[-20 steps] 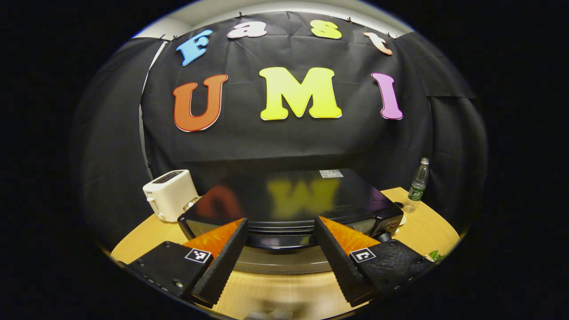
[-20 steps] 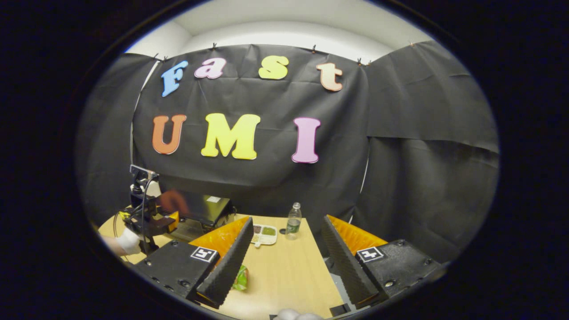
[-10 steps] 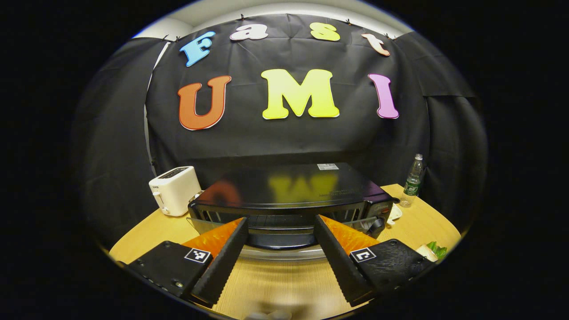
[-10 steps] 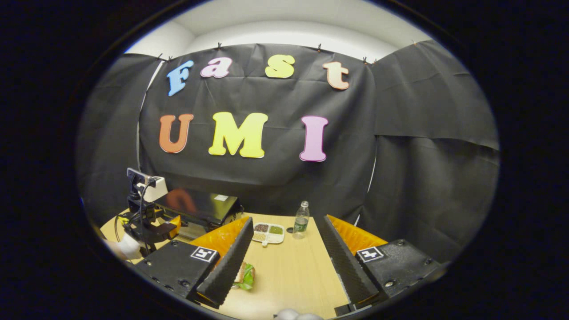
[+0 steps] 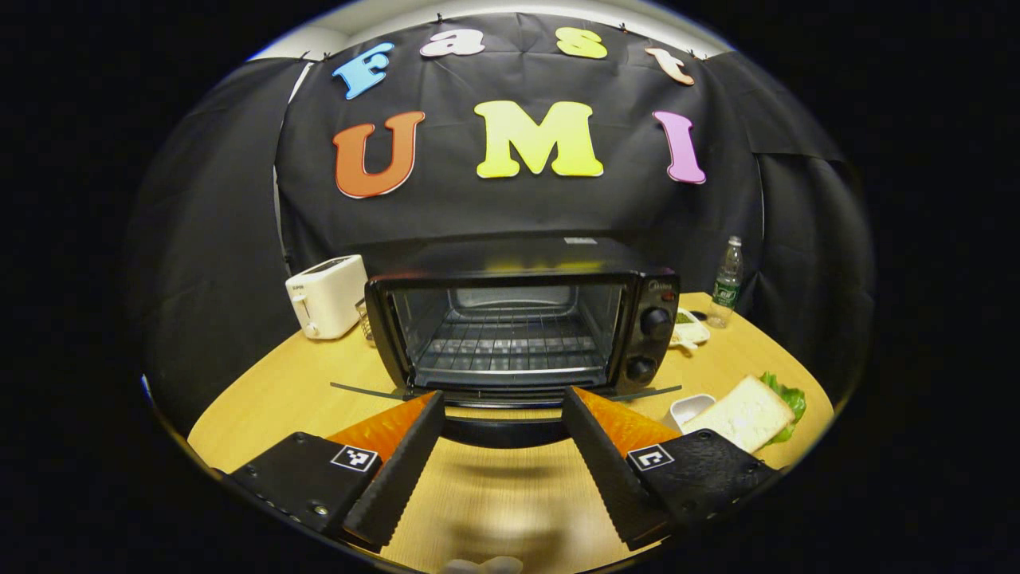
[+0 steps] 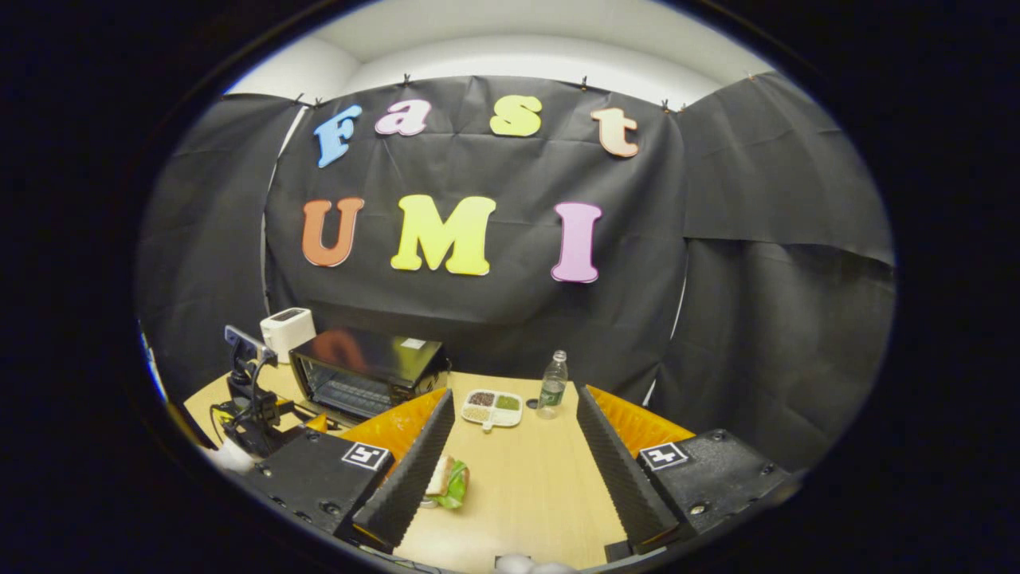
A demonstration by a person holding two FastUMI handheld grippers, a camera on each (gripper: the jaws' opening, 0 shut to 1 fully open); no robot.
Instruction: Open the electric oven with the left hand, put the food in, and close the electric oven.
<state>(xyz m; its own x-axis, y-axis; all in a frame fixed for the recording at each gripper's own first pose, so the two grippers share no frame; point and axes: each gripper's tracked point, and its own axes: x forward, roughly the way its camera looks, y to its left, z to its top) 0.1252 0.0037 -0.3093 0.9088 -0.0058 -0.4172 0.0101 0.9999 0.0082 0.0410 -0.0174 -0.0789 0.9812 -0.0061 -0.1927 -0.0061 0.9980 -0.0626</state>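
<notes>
Wooden table (image 5: 287, 391) before black cloth wall; oven (image 5: 518, 319) open; both hand-held grippers spread, empty.

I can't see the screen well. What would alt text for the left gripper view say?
A black electric oven stands on a wooden table with its door folded down flat, wire rack bare, and the open left hand-held gripper straddling the door's handle. A white toaster stands left of it; a sandwich and water bottle sit to its right.

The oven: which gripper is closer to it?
Left. The left gripper sits right in front of the oven, over its lowered door. The right gripper is off to the oven's right, above the table.
</notes>
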